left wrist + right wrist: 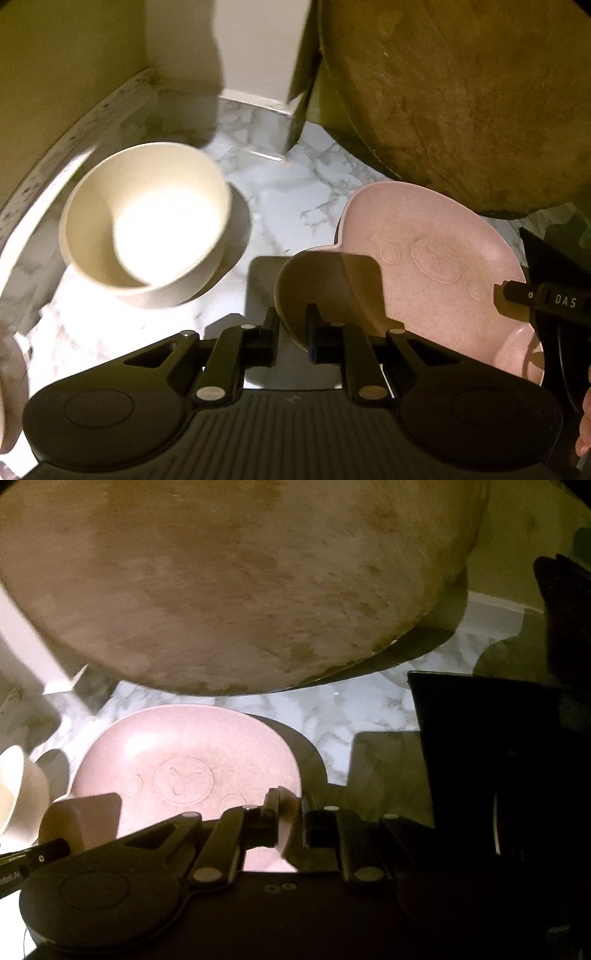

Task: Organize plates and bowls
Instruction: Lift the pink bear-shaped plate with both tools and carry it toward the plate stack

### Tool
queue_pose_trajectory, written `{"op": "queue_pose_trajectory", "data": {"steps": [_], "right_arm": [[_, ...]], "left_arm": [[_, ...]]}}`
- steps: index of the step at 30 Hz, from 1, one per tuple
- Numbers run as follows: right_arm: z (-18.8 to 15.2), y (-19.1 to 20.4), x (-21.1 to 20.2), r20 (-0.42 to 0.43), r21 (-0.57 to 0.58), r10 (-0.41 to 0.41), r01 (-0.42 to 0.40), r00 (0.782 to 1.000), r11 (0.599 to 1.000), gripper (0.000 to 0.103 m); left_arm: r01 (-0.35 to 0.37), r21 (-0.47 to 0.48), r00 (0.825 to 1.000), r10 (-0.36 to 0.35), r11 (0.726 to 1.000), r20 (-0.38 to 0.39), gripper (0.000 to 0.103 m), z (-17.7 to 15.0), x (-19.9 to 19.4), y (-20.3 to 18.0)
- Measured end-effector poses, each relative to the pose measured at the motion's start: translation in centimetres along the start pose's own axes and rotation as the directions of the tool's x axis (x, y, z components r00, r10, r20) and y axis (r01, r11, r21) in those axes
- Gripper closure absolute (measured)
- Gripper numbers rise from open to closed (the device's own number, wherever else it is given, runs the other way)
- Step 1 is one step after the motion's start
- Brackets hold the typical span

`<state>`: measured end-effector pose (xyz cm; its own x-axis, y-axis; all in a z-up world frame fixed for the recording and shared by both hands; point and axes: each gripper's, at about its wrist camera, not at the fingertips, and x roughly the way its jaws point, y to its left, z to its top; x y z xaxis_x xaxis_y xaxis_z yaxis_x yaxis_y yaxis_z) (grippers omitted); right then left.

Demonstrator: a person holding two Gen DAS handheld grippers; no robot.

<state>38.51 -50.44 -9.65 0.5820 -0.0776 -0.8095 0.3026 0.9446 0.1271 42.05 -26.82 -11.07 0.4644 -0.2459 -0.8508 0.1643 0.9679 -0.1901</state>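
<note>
A: Left wrist view first. What's the left gripper (293,325) doing?

B: Fingers (271,328) clamped on the rim of a pink bear-shaped plate (436,258). One finger sits outside the ear lobe, the other inside it. The ear part is in shadow so it looks brownish. Plate is tilted, its far edge near the big round wooden board (461,103) that leans upright at the back R.

A: Anything else on the worktop (280,192)?

B: Cream bowl (147,221), upright, L of the plate & well apart from it, on white marble-look surface. Bowl is a bit blurred. Pale post or cabinet corner (258,51) at the back. Right gripper (535,299) pokes in from the R edge at the plate's rim, black w/ "DAS" lettering.

A: OK, right wrist view?

B: Right gripper (290,812) w/ fingers (271,812) closed on the pink plate (184,760) rim too, at the near R edge. The rim passes between them. Embossed bear face shows, nose & cheeks facing up.

A: Left gripper visible there?

B: Yes, left gripper (33,856), low L, by the plate's ear. Grip itself can't be made out from this side.

A: Surroundings?

B: Wooden board (229,583) fills the top, overhanging the plate in this view. Cream bowl (22,794) partly seen at far L, beside the plate. Marble worktop (351,709) behind. Dark boxy thing (498,746) at R, can't tell what it is.
</note>
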Motion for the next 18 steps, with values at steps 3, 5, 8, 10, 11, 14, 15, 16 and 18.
{"op": "queue_pose_trajectory", "data": {"steps": [3,5,8,10,11,14,15,16,18], "right_arm": [[-0.9,0.8,-1.6,0.011,-0.025,0.006,-0.005,1.0,1.0,0.091],[-1.5,1.4,-2.8,0.022,-0.042,0.013,-0.012,1.0,0.999,0.091],[-2.2,2.3,-4.8,0.033,-0.054,0.03,-0.029,0.999,0.998,0.092],[-2.8,2.8,-5.9,0.04,-0.063,0.041,-0.038,0.998,0.997,0.092],[-3.1,3.1,-6.5,0.041,-0.067,0.048,-0.045,0.998,0.997,0.092],[-4.1,4.1,-8.2,0.047,-0.081,0.066,-0.062,0.997,0.995,0.092],[-4.5,4.5,-8.8,0.047,-0.089,0.074,-0.07,0.996,0.994,0.092],[-4.8,4.9,-9.3,0.048,-0.095,0.083,-0.078,0.995,0.992,0.092],[-5.5,5.6,-10.3,0.047,-0.115,0.099,-0.093,0.994,0.989,0.092]], "left_arm": [[-0.002,-0.002,1.0,0.002,1.0,0.003,0.09,-0.9,-1.8,0.8],[0.001,-0.008,1.0,-0.001,1.0,0.009,0.09,-1.5,-3.2,1.5],[0.0,-0.013,1.0,0.0,1.0,0.021,0.09,-2.3,-5.3,2.3],[-0.003,-0.012,1.0,0.004,1.0,0.031,0.09,-2.9,-6.8,2.9],[-0.004,-0.014,0.999,0.005,1.0,0.034,0.09,-3.2,-7.5,3.2],[-0.009,-0.022,0.999,0.009,1.0,0.043,0.09,-4.1,-9.6,4.3],[-0.009,-0.028,0.999,0.01,1.0,0.044,0.09,-4.5,-10.4,4.8],[-0.012,-0.032,0.999,0.013,0.999,0.042,0.09,-4.8,-11.0,5.2],[-0.017,-0.039,0.999,0.019,0.999,0.048,0.09,-5.6,-12.5,6.0]]}}
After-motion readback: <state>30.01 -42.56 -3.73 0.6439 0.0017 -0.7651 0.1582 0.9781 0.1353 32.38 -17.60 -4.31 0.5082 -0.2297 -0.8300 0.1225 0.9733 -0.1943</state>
